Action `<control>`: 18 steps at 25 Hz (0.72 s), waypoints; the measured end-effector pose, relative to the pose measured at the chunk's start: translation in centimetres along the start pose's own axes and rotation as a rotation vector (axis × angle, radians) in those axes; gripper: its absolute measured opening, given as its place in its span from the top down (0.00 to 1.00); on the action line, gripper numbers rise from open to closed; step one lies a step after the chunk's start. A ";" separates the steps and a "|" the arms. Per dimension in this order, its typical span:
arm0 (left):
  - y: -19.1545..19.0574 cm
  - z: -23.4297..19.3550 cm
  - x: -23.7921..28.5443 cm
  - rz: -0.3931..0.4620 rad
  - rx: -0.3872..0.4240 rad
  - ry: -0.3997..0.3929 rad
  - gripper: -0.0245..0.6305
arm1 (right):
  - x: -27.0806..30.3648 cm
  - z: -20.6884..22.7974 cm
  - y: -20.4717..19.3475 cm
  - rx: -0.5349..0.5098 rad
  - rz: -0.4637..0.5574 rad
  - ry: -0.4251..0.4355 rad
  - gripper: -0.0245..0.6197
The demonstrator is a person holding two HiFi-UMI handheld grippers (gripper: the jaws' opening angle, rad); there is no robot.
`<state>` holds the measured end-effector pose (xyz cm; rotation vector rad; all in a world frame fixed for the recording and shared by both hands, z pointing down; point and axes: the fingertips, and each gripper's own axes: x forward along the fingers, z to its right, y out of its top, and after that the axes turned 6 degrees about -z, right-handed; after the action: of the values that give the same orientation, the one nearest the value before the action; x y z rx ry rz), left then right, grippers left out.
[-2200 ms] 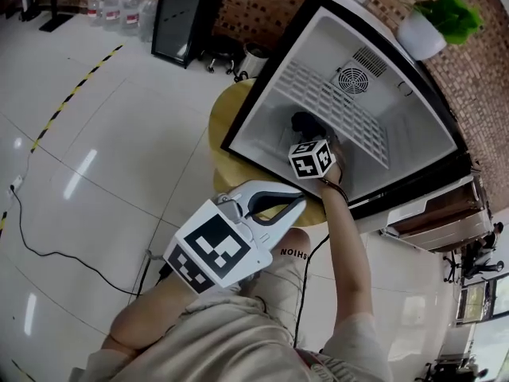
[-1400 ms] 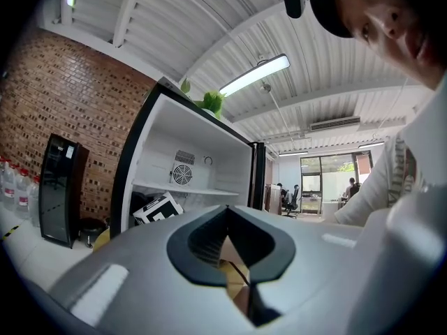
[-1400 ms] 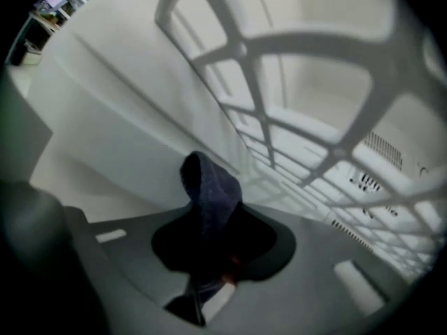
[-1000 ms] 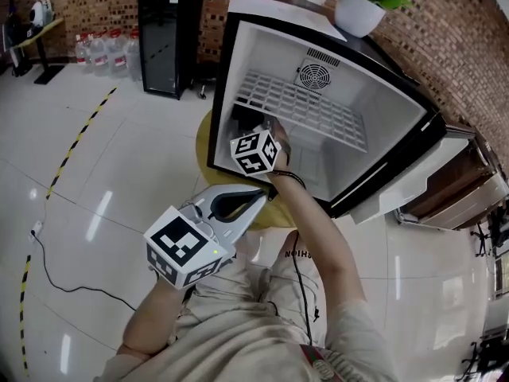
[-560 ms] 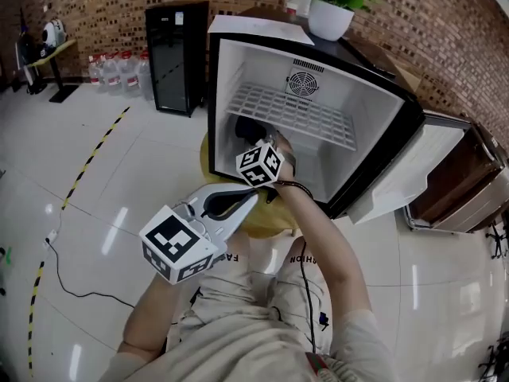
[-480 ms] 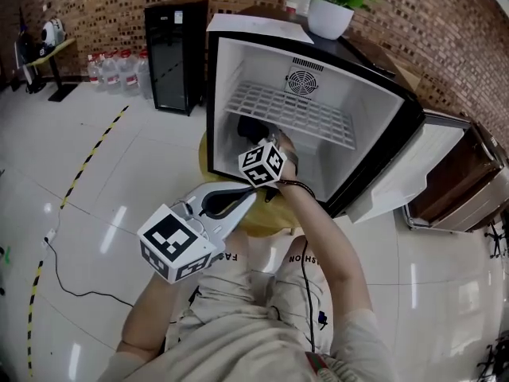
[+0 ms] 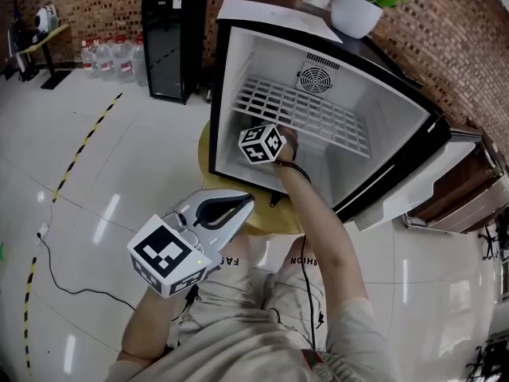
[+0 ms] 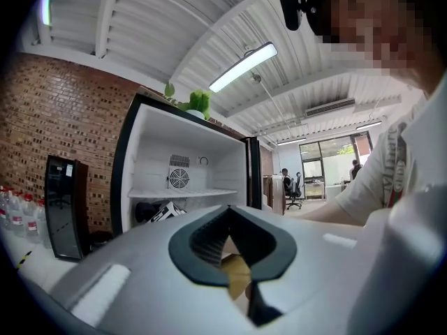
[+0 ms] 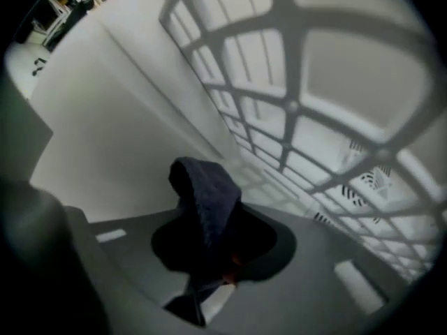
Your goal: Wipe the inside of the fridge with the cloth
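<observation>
The dark cloth [image 9: 204, 199] is pinched between the jaws of the right gripper [image 9: 222, 253], bunched there with one fold standing up past the tips. This gripper is inside the fridge [image 7: 231, 94], in the lower compartment. The white side wall lies just ahead and to its left, and the wire shelf [image 9: 293, 110] runs close overhead and to its right. The blurred right gripper view does not show whether the fold is touching the wall.

The likeliest trouble, I judge, is the shelf. A stroke that rises could snag the loose fold in the grid, or knock the gripper's marker cube against the wires. The grip also covers only part of the cloth, so a hard drag along the wall could pull the cloth out. A stroke with too little cloth leading would scrape bare jaw on plastic.

There is open room below and to the gripper's right, across the floor of the compartment and back toward the rear wall under the fan [image 7: 316, 79]. The black door frame is the near edge behind the wrist, and the door [image 7: 413, 189] stands swung wide, well out of the way. The left gripper [image 7: 245, 201] hangs outside, back of the opening (jaws pressed together on nothing), above the round yellow stand [image 7: 266, 217] on which the fridge sits.
</observation>
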<state>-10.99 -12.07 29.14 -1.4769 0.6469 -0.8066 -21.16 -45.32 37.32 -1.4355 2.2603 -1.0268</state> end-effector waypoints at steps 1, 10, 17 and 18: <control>0.0 -0.4 -0.2 0.005 -0.006 0.005 0.96 | 0.8 -0.1 0.2 0.009 -0.003 0.002 0.84; -0.1 -1.7 -1.1 0.023 -0.027 0.004 0.96 | 1.2 -2.4 1.7 0.098 0.018 0.096 0.84; 0.5 -0.1 -0.8 0.020 -0.012 -0.018 0.96 | -10.4 -6.4 4.8 0.078 0.188 0.313 0.84; 0.6 0.3 -0.8 0.018 -0.005 -0.023 0.96 | -11.9 -6.9 4.7 0.043 0.207 0.338 0.84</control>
<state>-11.21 -11.30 28.44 -1.4813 0.6449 -0.7738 -22.59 -30.86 37.33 -1.0455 2.5333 -1.3210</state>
